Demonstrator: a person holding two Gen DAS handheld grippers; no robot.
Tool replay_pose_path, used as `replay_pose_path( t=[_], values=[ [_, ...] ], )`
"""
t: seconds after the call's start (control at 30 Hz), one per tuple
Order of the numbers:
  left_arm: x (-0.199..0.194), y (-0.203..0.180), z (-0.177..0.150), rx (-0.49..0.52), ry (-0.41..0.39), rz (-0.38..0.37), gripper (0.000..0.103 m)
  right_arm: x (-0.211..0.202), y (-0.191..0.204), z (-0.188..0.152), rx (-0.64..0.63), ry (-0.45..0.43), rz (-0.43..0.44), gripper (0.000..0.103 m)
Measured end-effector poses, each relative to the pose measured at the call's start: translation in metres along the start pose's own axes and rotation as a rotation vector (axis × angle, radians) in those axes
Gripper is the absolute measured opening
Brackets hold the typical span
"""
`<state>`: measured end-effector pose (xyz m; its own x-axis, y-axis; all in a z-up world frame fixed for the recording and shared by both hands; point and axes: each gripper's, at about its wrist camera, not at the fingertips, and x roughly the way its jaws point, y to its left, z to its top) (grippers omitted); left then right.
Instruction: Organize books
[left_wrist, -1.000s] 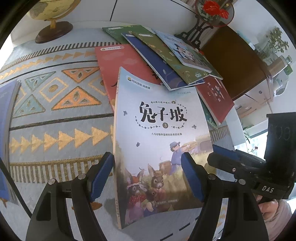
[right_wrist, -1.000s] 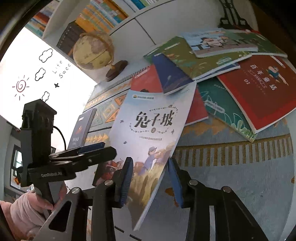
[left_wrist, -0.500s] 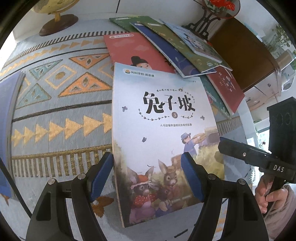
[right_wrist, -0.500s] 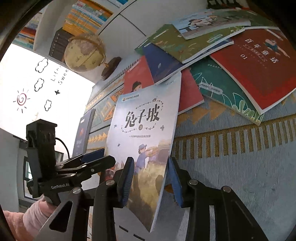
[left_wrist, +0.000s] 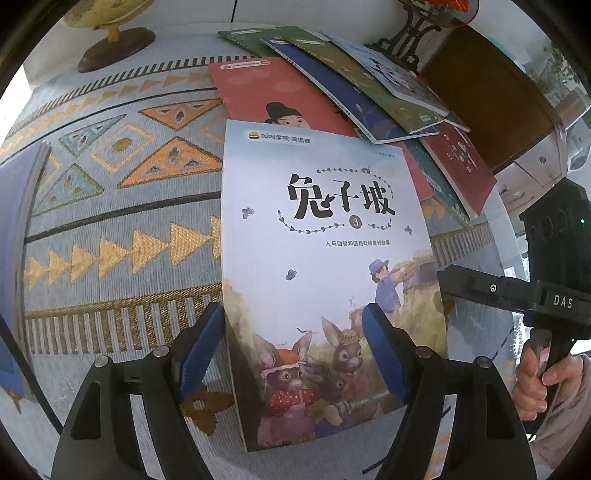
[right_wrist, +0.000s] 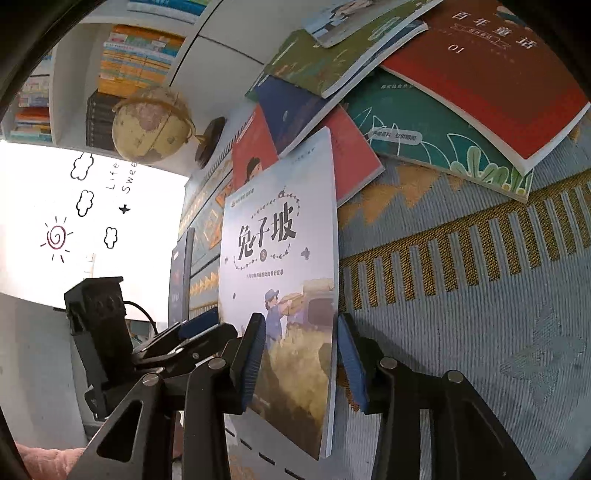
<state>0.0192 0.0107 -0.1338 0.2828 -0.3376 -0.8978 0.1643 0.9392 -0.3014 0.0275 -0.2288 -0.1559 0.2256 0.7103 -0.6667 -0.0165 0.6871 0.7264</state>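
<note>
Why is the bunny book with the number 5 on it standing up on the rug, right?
Not 5. The left wrist view shows a 3 in the small circle under the title of the bunny book. The rest holds: it stands up on the rug.

Scene was bright, lit by soft daylight. Large white window pane with doodle stickers (right_wrist: 92, 221) was blown out, no detail behind. Pale-blue glossy picture-book cover (left_wrist: 325, 266) carried mild sheen, text sharp. Shadows were faint. Strong fisheye bending curved patterned woven blue-and-orange cloth (left_wrist: 110, 221) at edges; black vignette ringed both views.
</note>
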Motion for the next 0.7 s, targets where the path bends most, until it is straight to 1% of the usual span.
replay_pose_path(
  t=[0.07,0.1,0.13,0.17,0.23,0.27,0.33,0.4,0.43,0.6,0.67,0.7],
  values=[
    [0.000,0.000,0.000,0.001,-0.002,0.003,0.076,0.000,0.002,-0.002,0.002,-0.006,-0.008,0.041],
    [0.001,-0.002,0.000,0.004,-0.002,0.010,0.076,-0.002,0.002,-0.002,0.008,-0.012,0.006,0.041],
    [0.001,-0.002,0.000,0.009,-0.001,0.014,0.076,-0.005,0.003,-0.003,0.008,-0.022,0.031,0.041],
    [0.001,-0.003,0.000,0.013,-0.001,0.015,0.076,-0.011,0.005,-0.003,0.002,-0.041,0.096,0.041],
    [0.001,-0.003,0.000,0.016,-0.001,0.017,0.076,-0.020,0.011,-0.003,-0.015,-0.047,0.178,0.041],
    [0.001,-0.003,0.000,0.014,-0.001,0.017,0.076,-0.020,0.015,-0.003,-0.030,-0.041,0.181,0.041],
    [0.000,-0.002,0.000,-0.001,-0.006,0.012,0.076,-0.017,0.021,-0.003,-0.069,-0.026,0.125,0.041],
    [-0.001,0.000,0.000,-0.019,-0.014,0.001,0.076,-0.013,0.018,-0.004,-0.064,-0.018,0.083,0.041],
    [-0.001,0.001,0.000,-0.022,-0.016,-0.003,0.076,-0.011,0.013,-0.005,-0.040,-0.015,0.066,0.040],
    [-0.001,-0.001,-0.001,-0.002,-0.014,0.009,0.076,-0.008,-0.004,-0.013,0.023,0.000,0.105,0.040],
    [-0.001,-0.004,-0.002,0.015,-0.015,0.018,0.077,-0.002,-0.005,-0.018,0.049,0.044,0.165,0.039],
    [0.000,-0.006,-0.002,0.022,-0.014,0.025,0.077,0.003,-0.003,-0.020,0.049,0.061,0.170,0.039]
  ],
)
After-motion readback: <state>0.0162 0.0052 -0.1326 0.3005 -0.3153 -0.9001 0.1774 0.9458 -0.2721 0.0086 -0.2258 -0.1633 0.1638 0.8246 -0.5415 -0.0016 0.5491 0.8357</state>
